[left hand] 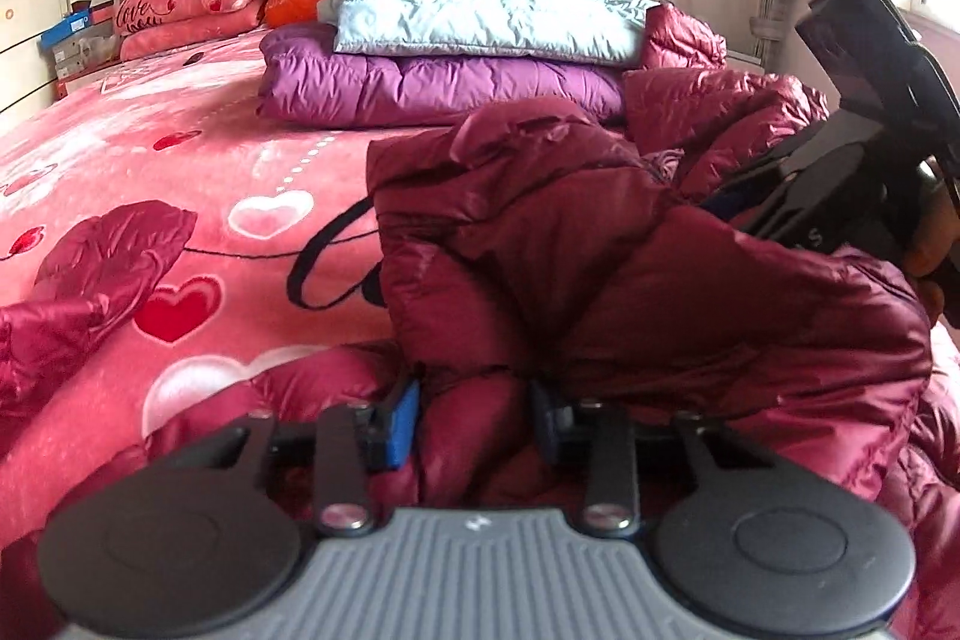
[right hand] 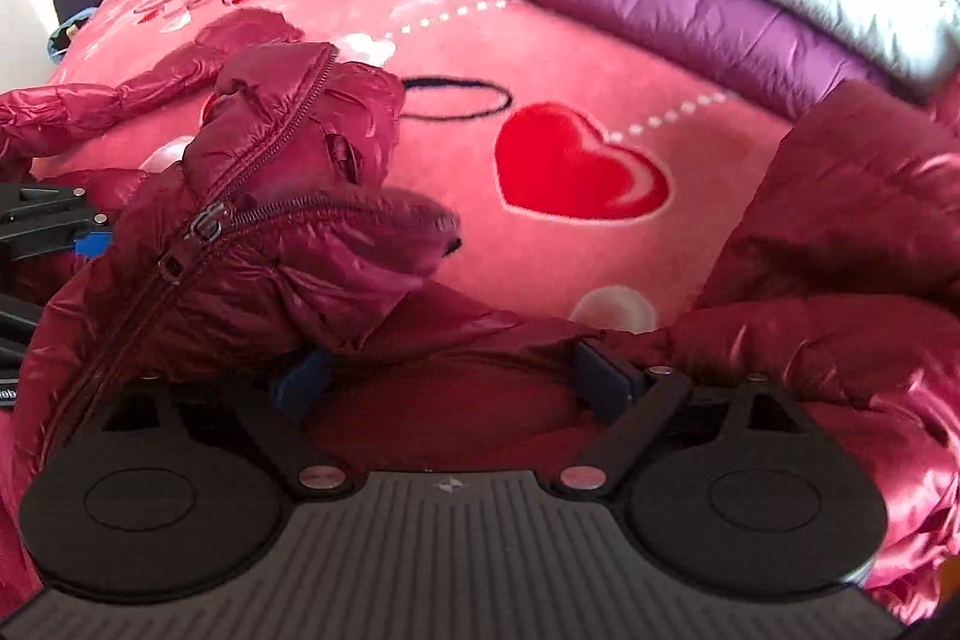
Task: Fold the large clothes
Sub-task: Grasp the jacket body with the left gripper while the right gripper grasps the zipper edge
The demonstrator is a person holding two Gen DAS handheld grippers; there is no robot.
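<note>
On bed: left gripper [left hand: 474, 415] pinching maroon jacket [left hand: 600, 268] fold; right gripper [right hand: 462, 379] wide, touching jacket.

A shiny maroon puffer jacket [left hand: 600, 244] lies crumpled on the bed, half bunched up. Its zipper [right hand: 207, 220] is partly open, one sleeve [left hand: 102, 256] sprawled sideways.

The left tongs [left hand: 474, 415] are pinching down with their blue pads [left hand: 403, 421] drawn fairly close, while the right tongs [right hand: 459, 379] are sitting low with fingers [right hand: 606, 379] spread wide — both levelled forward.
</note>
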